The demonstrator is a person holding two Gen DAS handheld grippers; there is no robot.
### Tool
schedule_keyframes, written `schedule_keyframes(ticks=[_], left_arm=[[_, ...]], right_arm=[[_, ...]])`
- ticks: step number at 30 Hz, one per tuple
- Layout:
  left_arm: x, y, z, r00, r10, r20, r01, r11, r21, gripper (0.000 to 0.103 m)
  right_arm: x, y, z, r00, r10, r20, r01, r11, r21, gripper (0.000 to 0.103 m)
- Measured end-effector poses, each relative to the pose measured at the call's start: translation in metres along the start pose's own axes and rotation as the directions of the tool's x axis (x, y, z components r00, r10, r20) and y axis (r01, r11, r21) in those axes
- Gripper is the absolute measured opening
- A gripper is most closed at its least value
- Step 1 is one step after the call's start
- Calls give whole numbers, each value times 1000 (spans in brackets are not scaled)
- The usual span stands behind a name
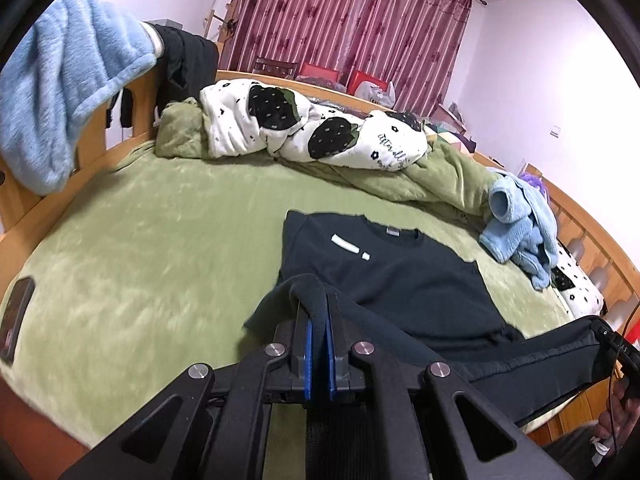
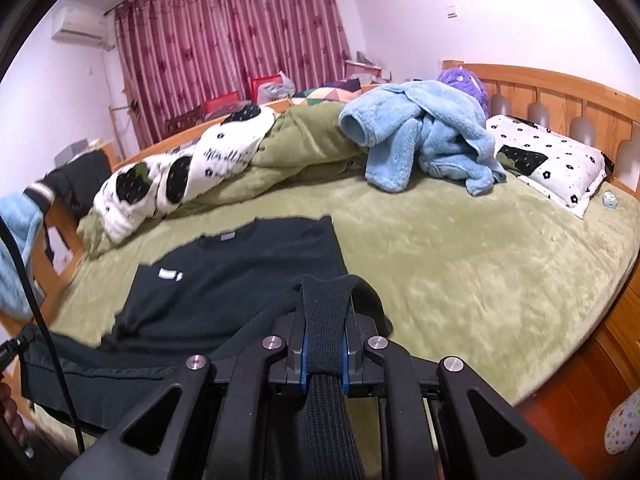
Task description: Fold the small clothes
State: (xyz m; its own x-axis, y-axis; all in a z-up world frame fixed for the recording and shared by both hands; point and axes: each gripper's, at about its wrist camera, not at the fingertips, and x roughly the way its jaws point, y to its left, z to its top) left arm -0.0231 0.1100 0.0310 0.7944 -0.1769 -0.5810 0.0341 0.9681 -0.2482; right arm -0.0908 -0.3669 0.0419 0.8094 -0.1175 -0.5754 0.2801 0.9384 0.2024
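Note:
A dark sweatshirt [image 1: 400, 276] with a white mark on its chest lies spread on the green bed cover [image 1: 152, 240]. Its collar end rests flat toward the rolled quilt, while its near hem hangs lifted between both grippers. My left gripper [image 1: 316, 312] is shut on the hem's left corner, with dark cloth pinched between the blue pads. In the right wrist view the sweatshirt [image 2: 240, 276] shows again, and my right gripper [image 2: 326, 312] is shut on a thick fold of its right hem corner. The stretched hem sags between them.
A white quilt with dark strawberry prints [image 1: 320, 128] lies rolled along the far side. A heap of light blue fleece clothes [image 2: 424, 140] sits near a pillow [image 2: 548, 160] and the wooden headboard [image 2: 560, 96]. A blue fleece garment [image 1: 68, 84] hangs at left. A phone [image 1: 16, 312] lies on the cover.

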Motion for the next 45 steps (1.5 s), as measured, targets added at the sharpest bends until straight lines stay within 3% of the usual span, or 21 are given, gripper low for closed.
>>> schedule_keyframes(ticks=[8, 15, 20, 25, 30, 33, 37, 41, 45], left_arm=[[64, -7, 46, 1000, 16, -23, -16, 1000, -6, 6], [126, -4, 73, 997, 31, -64, -34, 998, -52, 6], [170, -13, 86, 995, 44, -89, -47, 998, -34, 6], [212, -21, 98, 993, 50, -111, -52, 999, -16, 6], [251, -24, 105, 990, 65, -124, -66, 998, -2, 6], [273, -21, 104, 987, 72, -142, -74, 997, -6, 6], [296, -18, 97, 981, 85, -172, -85, 996, 3, 6], [312, -15, 87, 971, 101, -215, -100, 995, 20, 7], [320, -11, 80, 960, 112, -256, -109, 994, 28, 11]], right_arm=[[78, 17, 53, 999, -6, -32, 7, 1000, 13, 11], [147, 33, 82, 998, 11, -68, -8, 999, 43, 11], [193, 32, 96, 996, 4, -92, 1, 999, 51, 11], [239, 27, 101, 992, 24, -124, -13, 996, 83, 11], [275, 33, 102, 995, 45, -90, -44, 999, 13, 11], [297, 36, 100, 993, 30, -112, -33, 999, -20, 11], [330, 34, 90, 985, 3, -171, -11, 999, -49, 11], [356, 29, 74, 961, -39, -274, 18, 997, -77, 17], [360, 23, 67, 942, -55, -331, 30, 996, -80, 19]])
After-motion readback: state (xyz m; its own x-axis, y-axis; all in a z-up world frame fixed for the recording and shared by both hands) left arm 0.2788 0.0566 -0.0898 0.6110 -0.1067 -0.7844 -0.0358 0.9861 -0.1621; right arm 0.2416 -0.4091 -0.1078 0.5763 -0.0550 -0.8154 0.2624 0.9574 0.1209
